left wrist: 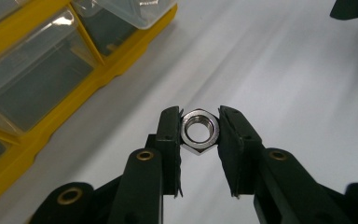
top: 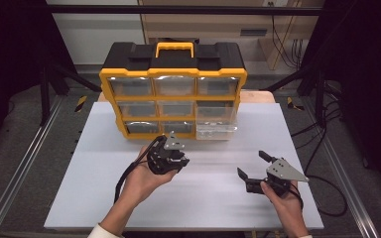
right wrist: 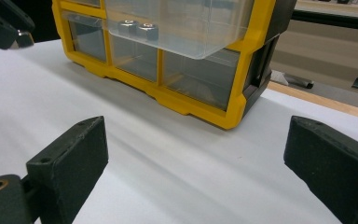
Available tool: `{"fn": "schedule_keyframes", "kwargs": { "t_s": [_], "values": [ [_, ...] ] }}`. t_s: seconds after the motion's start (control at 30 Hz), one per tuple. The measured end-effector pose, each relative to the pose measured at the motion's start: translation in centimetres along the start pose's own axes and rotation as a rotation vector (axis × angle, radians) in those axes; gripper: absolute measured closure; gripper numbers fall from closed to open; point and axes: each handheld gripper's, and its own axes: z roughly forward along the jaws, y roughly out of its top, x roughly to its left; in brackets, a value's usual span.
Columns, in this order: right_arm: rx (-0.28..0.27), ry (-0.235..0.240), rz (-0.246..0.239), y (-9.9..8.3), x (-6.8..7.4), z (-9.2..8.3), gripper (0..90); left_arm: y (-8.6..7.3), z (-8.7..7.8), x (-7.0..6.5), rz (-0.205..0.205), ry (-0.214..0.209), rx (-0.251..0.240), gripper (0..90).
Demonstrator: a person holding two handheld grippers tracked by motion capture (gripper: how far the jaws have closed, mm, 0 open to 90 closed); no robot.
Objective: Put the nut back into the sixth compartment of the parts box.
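A silver hex nut [left wrist: 199, 131] is pinched between the two black pads of my left gripper [left wrist: 199, 133], above the white table top. From above, that left gripper [top: 174, 157] hangs just in front of the yellow and black drawer organizer [top: 172, 89]. One clear drawer [top: 217, 130] at its lower right is pulled out, and two nuts [right wrist: 137, 29] lie in it. My right gripper [top: 252, 165] rests low over the table at the right, jaws wide apart with nothing between them [right wrist: 196, 154].
The white board [top: 203, 198] covers the table, with a wooden edge [top: 258, 95] behind the organizer. Cables [top: 322, 188] trail off the right side. Metal rails [top: 15, 173] run along the floor on both sides.
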Motion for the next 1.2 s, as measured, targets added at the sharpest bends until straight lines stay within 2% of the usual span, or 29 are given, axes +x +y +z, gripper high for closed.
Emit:
{"fn": "schedule_keyframes", "kwargs": {
  "t_s": [0.2, 0.87, 1.03, 1.2],
  "values": [
    [0.0, -0.002, -0.001, 0.0, 0.0, 0.0, 6.5, 0.5, -0.8, -0.2, -0.001, 0.003, -0.035, 69.7],
    [0.004, -0.001, -0.002, 0.0, 0.0, 0.0, 6.5, 3.4, -3.4, -0.4, 0.032, 0.022, -0.09, 69.7],
    [0.002, -0.004, -0.002, 0.0, -0.1, 0.0, 6.5, 4.1, -4.0, -0.2, 0.033, 0.031, -0.097, 69.7],
    [0.002, -0.003, -0.003, 0.0, -0.1, 0.0, 6.5, 5.0, -4.3, -0.2, 0.053, 0.04, -0.088, 69.7]
  ]
}}
